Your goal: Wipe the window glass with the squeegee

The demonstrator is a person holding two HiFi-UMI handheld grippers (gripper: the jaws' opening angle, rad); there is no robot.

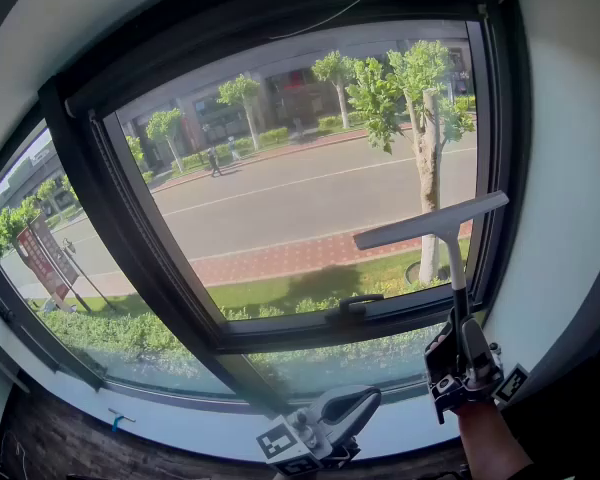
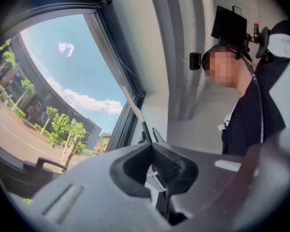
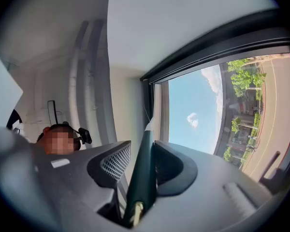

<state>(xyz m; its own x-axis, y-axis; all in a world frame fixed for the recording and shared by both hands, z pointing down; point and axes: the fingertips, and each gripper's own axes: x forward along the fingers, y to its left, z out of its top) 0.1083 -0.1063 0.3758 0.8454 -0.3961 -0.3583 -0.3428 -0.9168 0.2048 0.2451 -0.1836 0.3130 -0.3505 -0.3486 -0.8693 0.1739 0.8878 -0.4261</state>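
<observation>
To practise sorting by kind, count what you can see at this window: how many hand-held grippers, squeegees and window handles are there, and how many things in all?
Grippers: 2, the left gripper and the right gripper
Squeegees: 1, the squeegee, held in the right gripper
Window handles: 1, the window handle
Total: 4

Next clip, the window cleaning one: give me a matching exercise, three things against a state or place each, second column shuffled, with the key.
Things:
1 squeegee
2 left tongs
3 window handle

States:
A black, on the lower frame bar
B clamped by its stem in the right tongs
C shut on nothing, low near the sill

Pairs: 1-B; 2-C; 3-A
</observation>
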